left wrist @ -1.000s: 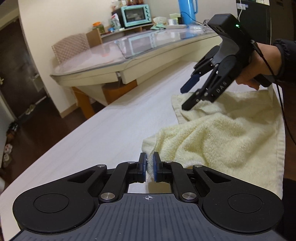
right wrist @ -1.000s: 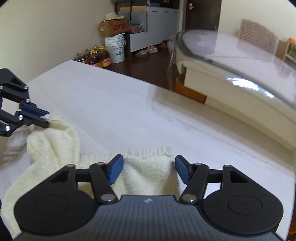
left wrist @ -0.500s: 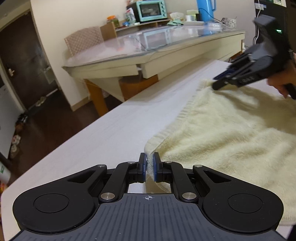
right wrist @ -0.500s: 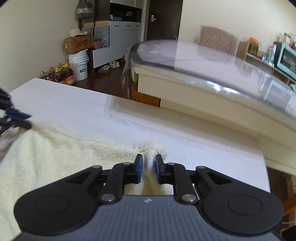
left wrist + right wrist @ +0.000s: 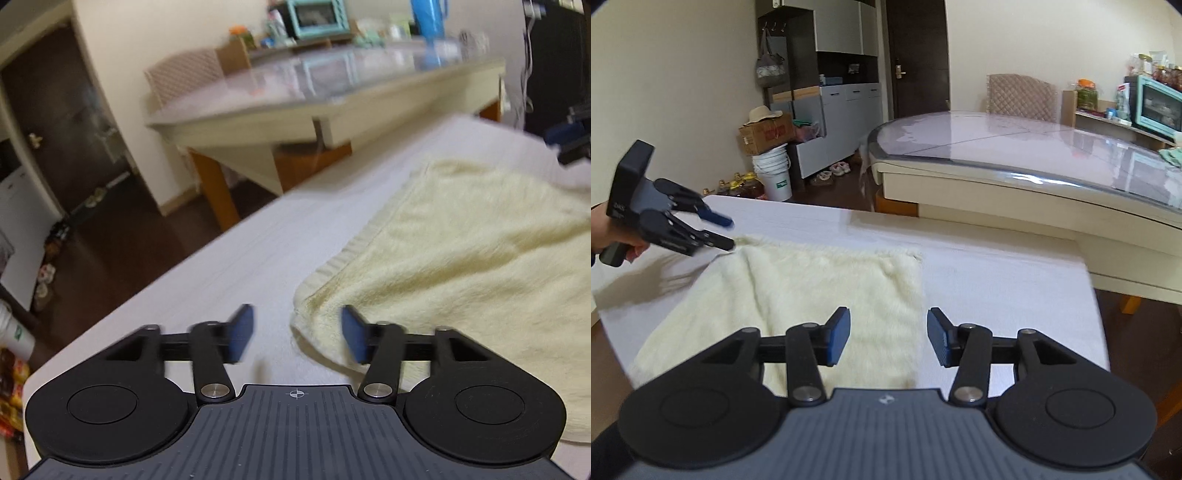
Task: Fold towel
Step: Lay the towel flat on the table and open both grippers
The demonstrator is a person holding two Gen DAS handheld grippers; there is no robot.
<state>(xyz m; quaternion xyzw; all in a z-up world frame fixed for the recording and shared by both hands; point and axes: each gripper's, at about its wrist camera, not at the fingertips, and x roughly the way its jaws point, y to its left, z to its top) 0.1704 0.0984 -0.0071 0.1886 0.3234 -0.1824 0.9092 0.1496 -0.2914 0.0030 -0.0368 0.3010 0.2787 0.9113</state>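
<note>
Both grippers have their fingers spread apart and hold nothing: the left gripper [image 5: 297,332] at a corner of the cream towel [image 5: 827,295], the right gripper [image 5: 888,338] above the towel, which lies flat on the white table [image 5: 997,288]

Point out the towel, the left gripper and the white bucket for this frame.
towel [image 5: 827,295]: right wrist view, middle of the flat pile.
left gripper [image 5: 728,232]: right wrist view, between its open fingertips.
white bucket [image 5: 774,173]: right wrist view, side wall, on the floor.

Cream walls, dark wood floor [image 5: 849,192], glass-topped dining table [image 5: 1015,147], quilted chair [image 5: 1021,92], grey cabinets [image 5: 846,122]
</note>
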